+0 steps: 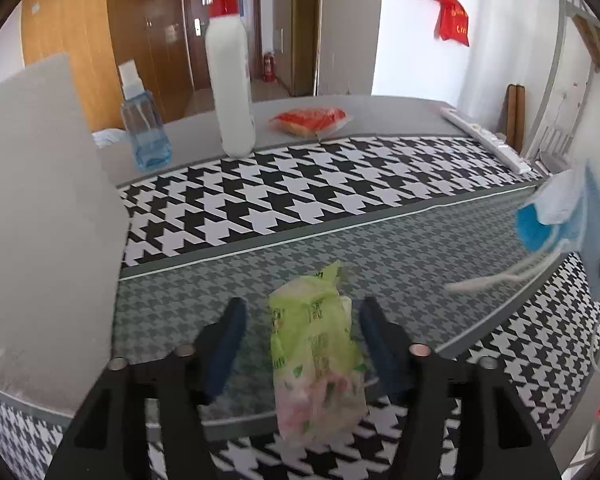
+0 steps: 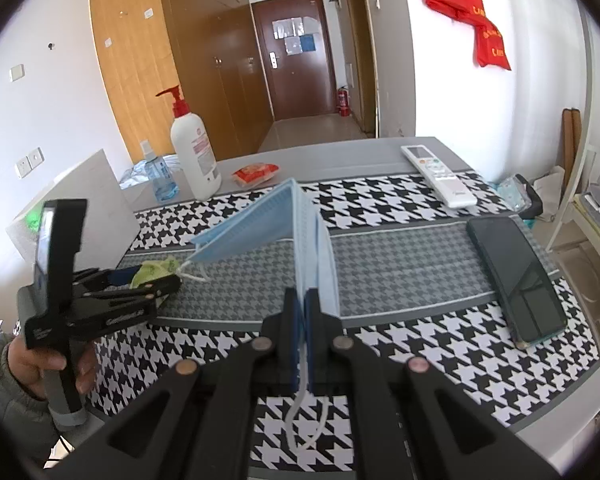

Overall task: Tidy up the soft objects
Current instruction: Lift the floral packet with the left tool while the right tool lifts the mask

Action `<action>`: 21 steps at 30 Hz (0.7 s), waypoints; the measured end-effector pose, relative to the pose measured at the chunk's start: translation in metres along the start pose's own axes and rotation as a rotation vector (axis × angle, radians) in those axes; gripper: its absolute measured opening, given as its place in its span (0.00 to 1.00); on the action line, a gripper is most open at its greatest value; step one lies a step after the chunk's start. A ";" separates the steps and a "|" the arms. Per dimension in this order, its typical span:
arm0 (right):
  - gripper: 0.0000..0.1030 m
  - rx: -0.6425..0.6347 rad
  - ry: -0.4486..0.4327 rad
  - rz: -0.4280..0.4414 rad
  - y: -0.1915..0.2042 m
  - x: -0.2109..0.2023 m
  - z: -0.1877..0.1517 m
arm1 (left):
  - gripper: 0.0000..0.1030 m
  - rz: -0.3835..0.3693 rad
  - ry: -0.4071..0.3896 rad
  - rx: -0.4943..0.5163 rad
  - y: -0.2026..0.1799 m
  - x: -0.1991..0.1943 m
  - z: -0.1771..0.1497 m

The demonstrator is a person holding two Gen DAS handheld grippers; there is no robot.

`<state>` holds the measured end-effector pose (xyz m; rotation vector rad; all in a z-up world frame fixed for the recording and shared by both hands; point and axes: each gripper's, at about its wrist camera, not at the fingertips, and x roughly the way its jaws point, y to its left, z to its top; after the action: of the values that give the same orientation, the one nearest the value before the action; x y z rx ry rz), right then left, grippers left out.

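A green plastic tissue packet (image 1: 316,360) lies on the houndstooth mat (image 1: 300,184) between the fingers of my left gripper (image 1: 302,320). The jaws stand open around it, with a visible gap at the left pad (image 1: 228,336). In the right wrist view the same packet (image 2: 152,270) shows at the tip of the left gripper (image 2: 156,276), which a hand holds. My right gripper (image 2: 300,300) is shut on a folded light-blue face mask (image 2: 260,224), lifted above the mat with an ear loop dangling. That mask (image 1: 572,220) also hangs at the right edge of the left wrist view.
At the back of the table stand a white pump bottle (image 1: 230,80) and a blue spray bottle (image 1: 144,132), with a red packet (image 1: 308,118) beside them. A white remote (image 2: 438,174) and a dark phone (image 2: 516,276) lie on the right. A grey panel (image 1: 40,220) rises at the left.
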<state>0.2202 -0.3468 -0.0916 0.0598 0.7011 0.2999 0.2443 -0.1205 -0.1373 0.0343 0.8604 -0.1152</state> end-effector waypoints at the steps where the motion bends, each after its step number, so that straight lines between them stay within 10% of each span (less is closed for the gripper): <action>1: 0.05 -0.001 0.000 0.003 0.001 0.000 0.000 | 0.61 0.001 -0.002 0.001 0.000 -0.003 -0.002; 10: 0.05 -0.009 -0.012 0.011 0.005 -0.005 0.001 | 0.60 -0.023 0.031 0.017 -0.004 -0.010 -0.016; 13: 0.05 -0.012 -0.018 0.012 0.007 -0.007 0.001 | 0.37 -0.032 0.055 0.006 -0.003 -0.007 -0.020; 21: 0.05 -0.018 -0.028 0.010 0.010 -0.013 0.000 | 0.25 -0.032 0.013 -0.009 0.004 -0.022 -0.025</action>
<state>0.2085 -0.3411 -0.0818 0.0499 0.6707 0.3145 0.2121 -0.1123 -0.1372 0.0129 0.8742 -0.1412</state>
